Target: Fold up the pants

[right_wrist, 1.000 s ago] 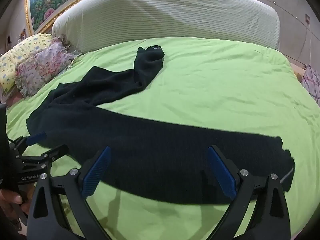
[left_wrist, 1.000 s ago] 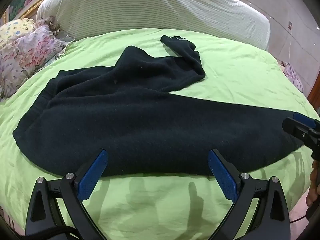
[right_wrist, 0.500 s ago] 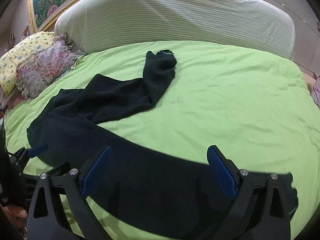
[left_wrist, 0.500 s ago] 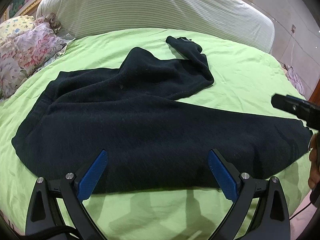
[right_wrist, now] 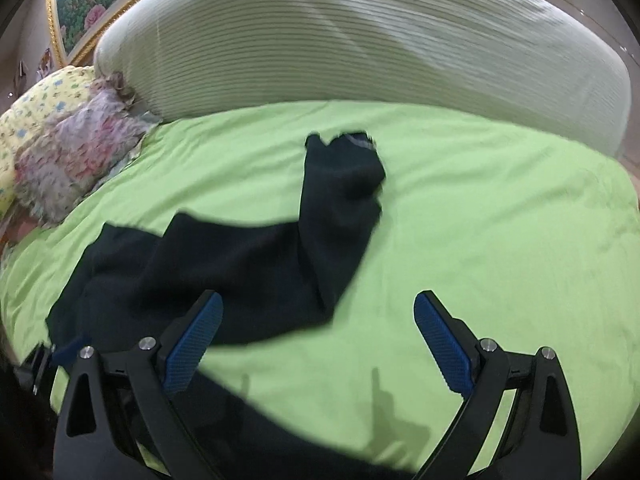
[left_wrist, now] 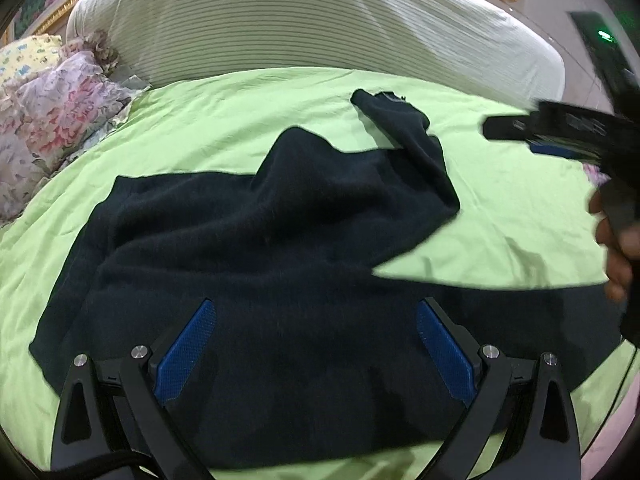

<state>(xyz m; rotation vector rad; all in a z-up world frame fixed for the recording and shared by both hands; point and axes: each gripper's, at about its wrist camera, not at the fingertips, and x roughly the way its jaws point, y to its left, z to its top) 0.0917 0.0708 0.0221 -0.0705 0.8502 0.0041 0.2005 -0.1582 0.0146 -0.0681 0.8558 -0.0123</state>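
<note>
My left claw (left_wrist: 316, 344) hangs released, jaws spread wide over the dark pants (left_wrist: 248, 256), which lie rumpled across the green bed sheet (left_wrist: 500, 216) with one leg bent up toward the striped headboard (left_wrist: 320, 28). My right claw (right_wrist: 318, 334) is released too, spread above bare sheet just beside that bent leg, with floral pillows (right_wrist: 68, 152) at far left.

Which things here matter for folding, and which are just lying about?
For the job:
- black pants, spread on the green sheet
- left claw, open
- right claw, open

Just lying about:
- floral pillow
- yellow pillow
- striped headboard
- framed painting
</note>
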